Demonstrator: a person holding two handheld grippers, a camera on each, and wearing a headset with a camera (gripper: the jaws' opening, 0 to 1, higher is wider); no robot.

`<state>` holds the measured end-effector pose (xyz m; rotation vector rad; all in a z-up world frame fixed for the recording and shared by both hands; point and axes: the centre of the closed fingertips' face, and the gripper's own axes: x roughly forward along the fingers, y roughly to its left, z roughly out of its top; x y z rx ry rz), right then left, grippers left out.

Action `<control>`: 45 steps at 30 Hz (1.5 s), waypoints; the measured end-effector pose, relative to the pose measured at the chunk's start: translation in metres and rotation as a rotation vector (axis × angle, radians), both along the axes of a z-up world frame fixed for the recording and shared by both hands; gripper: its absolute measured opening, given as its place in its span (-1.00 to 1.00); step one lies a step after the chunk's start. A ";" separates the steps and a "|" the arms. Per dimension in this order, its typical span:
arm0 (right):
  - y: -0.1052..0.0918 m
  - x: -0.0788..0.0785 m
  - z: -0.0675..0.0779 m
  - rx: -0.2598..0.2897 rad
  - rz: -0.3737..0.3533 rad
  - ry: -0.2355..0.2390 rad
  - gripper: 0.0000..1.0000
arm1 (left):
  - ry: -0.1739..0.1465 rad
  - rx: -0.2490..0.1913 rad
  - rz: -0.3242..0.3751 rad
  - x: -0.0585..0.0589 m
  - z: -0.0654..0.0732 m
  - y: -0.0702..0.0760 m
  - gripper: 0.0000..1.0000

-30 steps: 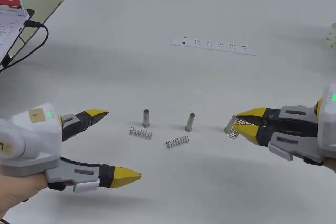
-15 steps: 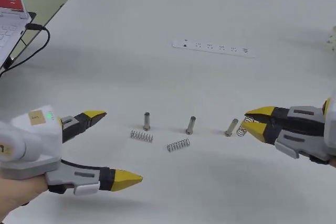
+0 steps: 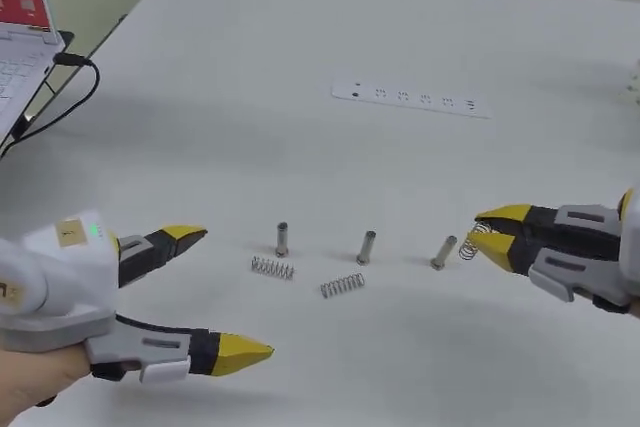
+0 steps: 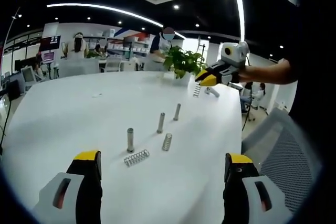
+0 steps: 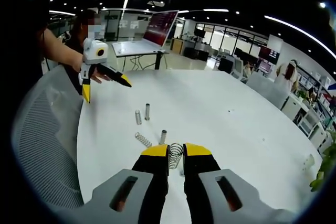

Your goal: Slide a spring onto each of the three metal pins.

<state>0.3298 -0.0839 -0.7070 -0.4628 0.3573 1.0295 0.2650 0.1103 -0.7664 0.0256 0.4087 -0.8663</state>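
Three short metal pins stand in a row on the white table: left pin (image 3: 282, 238), middle pin (image 3: 366, 246), right pin (image 3: 443, 252). Two loose springs lie in front of them, one (image 3: 271, 267) by the left pin and one (image 3: 341, 285) by the middle pin. My right gripper (image 3: 483, 231) is shut on a third spring (image 3: 470, 243), held just right of the right pin and apart from it. In the right gripper view that spring (image 5: 175, 156) sits between the yellow fingertips (image 5: 156, 150). My left gripper (image 3: 225, 294) hovers open at the lower left with nothing in it.
A white power strip (image 3: 410, 99) lies across the table behind the pins. A laptop (image 3: 20, 37) with a black cable (image 3: 70, 77) sits at the far left edge. The table edge curves close behind the pins in the left gripper view.
My right gripper, with the spring, has drawn back to the right from the right pin, opening a small gap. The left gripper has hardly moved; the head view has shifted slightly.
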 end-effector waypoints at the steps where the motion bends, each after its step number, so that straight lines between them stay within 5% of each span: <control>1: -0.001 0.002 0.000 0.000 -0.003 0.001 -0.85 | 0.006 0.004 0.001 -0.001 -0.001 0.000 0.89; 15: -0.004 0.020 -0.007 -0.015 -0.034 0.005 -0.85 | 0.037 -0.012 0.015 -0.003 -0.002 0.003 0.83; 45: -0.002 0.044 -0.027 -0.026 -0.066 0.052 -0.85 | 0.031 -0.011 0.036 -0.004 -0.004 0.006 0.96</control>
